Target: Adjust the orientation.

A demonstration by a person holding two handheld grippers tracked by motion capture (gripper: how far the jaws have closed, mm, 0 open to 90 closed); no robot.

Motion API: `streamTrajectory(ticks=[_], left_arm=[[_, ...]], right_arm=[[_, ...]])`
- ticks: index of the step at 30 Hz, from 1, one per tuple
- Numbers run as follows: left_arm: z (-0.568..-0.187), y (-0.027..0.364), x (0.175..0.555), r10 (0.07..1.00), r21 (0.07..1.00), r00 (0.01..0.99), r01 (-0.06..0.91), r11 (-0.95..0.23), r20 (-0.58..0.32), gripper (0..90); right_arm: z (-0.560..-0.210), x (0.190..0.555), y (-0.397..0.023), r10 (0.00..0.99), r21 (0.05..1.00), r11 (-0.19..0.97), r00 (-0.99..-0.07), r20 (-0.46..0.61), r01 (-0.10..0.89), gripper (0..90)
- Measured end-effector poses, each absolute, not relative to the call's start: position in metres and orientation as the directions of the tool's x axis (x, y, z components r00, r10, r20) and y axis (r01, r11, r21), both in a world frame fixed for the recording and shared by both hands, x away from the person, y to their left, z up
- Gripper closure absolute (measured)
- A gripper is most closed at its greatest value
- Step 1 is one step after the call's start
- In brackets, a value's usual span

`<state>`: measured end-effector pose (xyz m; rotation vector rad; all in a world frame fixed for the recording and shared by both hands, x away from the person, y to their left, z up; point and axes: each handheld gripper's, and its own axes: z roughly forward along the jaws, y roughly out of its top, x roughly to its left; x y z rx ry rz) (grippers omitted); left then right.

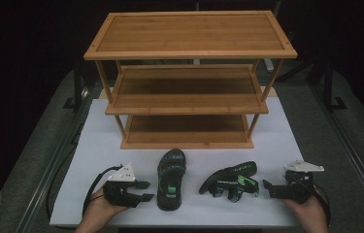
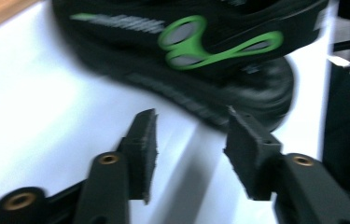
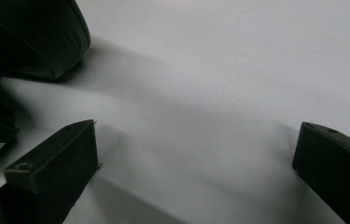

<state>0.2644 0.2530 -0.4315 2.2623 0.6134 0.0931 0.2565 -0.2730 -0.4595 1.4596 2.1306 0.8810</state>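
Note:
Two black sandals with green trim lie on the white board (image 1: 97, 145). The left sandal (image 1: 171, 179) lies flat on its sole, toe pointing towards me. The right sandal (image 1: 230, 180) is tipped on its side. My left gripper (image 1: 148, 190) sits just left of the flat sandal, open, with nothing between its jaws. In the left gripper view that sandal (image 2: 186, 46) lies just beyond the gripper (image 2: 191, 120), apart from it. My right gripper (image 1: 268, 188) rests to the right of the tipped sandal, open and empty. In the right gripper view the gripper (image 3: 196, 140) points over bare board, with a sandal end (image 3: 32, 42) at the upper left.
A three-tier bamboo shelf rack (image 1: 189, 36) stands at the back of the board, its lowest shelf (image 1: 187, 131) just behind the sandals. Grey table surface (image 1: 330, 145) and metal rails border the board on both sides. Cables trail from both grippers.

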Motion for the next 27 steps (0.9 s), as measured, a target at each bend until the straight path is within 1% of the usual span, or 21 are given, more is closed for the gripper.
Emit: streamTrajectory(ticks=[2, 4, 5, 6, 7, 8, 9, 10, 11, 13, 14, 15, 16, 17, 19, 27], left_arm=[[-0.432, 0.262, 0.268, 0.507, 0.692, 0.856, 0.429, -0.581, -0.105, 39.8], [-0.434, 0.273, 0.271, 0.560, 0.670, 0.826, 0.450, -0.590, -0.061, 31.4], [-0.435, 0.278, 0.273, 0.584, 0.660, 0.810, 0.464, -0.590, -0.047, 26.5], [-0.436, 0.283, 0.274, 0.606, 0.652, 0.794, 0.479, -0.588, -0.036, 18.9], [-0.437, 0.288, 0.276, 0.625, 0.646, 0.780, 0.491, -0.585, -0.026, 18.9], [-0.438, 0.293, 0.277, 0.639, 0.641, 0.769, 0.500, -0.582, -0.020, 16.0], [-0.439, 0.298, 0.278, 0.651, 0.641, 0.759, 0.507, -0.577, -0.014, 15.3], [-0.439, 0.306, 0.281, 0.677, 0.637, 0.736, 0.522, -0.568, 0.001, 11.1], [-0.439, 0.306, 0.281, 0.677, 0.637, 0.736, 0.522, -0.568, 0.001, 9.3], [-0.440, 0.314, 0.282, 0.696, 0.639, 0.718, 0.527, -0.560, 0.017, 9.1], [-0.441, 0.316, 0.283, 0.707, 0.639, 0.706, 0.534, -0.554, 0.022, 3.6], [-0.442, 0.319, 0.284, 0.714, 0.637, 0.699, 0.540, -0.550, 0.024, 3.6], [-0.443, 0.321, 0.285, 0.721, 0.634, 0.692, 0.544, -0.549, 0.030, 0.4], [-0.444, 0.324, 0.285, 0.723, 0.627, 0.690, 0.549, -0.553, 0.033, 0.2], [-0.447, 0.328, 0.286, 0.728, 0.643, 0.686, 0.552, -0.532, 0.013, 0.0], [-0.452, 0.334, 0.284, 0.716, 0.688, 0.698, 0.515, -0.511, 0.009, 0.0]], right_arm=[[-0.459, 0.256, -0.273, 0.930, 0.698, 0.252, -0.368, 0.018, 0.671, 0.0], [-0.459, 0.257, -0.273, 0.930, 0.697, 0.252, -0.368, 0.018, 0.671, 0.0], [-0.459, 0.257, -0.273, 0.930, 0.698, 0.251, -0.367, 0.018, 0.671, 0.0], [-0.459, 0.257, -0.273, 0.930, 0.698, 0.251, -0.367, 0.018, 0.671, 0.0], [-0.459, 0.257, -0.273, 0.930, 0.698, 0.251, -0.367, 0.018, 0.671, 0.0], [-0.459, 0.256, -0.273, 0.930, 0.698, 0.252, -0.368, 0.018, 0.671, 0.0], [-0.459, 0.256, -0.273, 0.930, 0.698, 0.252, -0.368, 0.018, 0.670, 0.0], [-0.459, 0.256, -0.273, 0.930, 0.698, 0.252, -0.368, 0.018, 0.671, 0.0], [-0.459, 0.256, -0.273, 0.930, 0.698, 0.252, -0.368, 0.018, 0.671, 0.0], [-0.459, 0.256, -0.273, 0.930, 0.698, 0.252, -0.368, 0.018, 0.671, 0.0], [-0.459, 0.257, -0.273, 0.930, 0.697, 0.251, -0.367, 0.019, 0.672, 0.0], [-0.459, 0.257, -0.273, 0.930, 0.697, 0.251, -0.367, 0.019, 0.672, 0.0], [-0.459, 0.257, -0.273, 0.930, 0.696, 0.251, -0.367, 0.019, 0.673, 0.0], [-0.459, 0.257, -0.273, 0.930, 0.696, 0.251, -0.366, 0.019, 0.673, 0.0], [-0.459, 0.257, -0.273, 0.930, 0.697, 0.252, -0.367, 0.018, 0.672, 0.0], [-0.459, 0.256, -0.273, 0.930, 0.697, 0.253, -0.368, 0.017, 0.671, 0.0]])
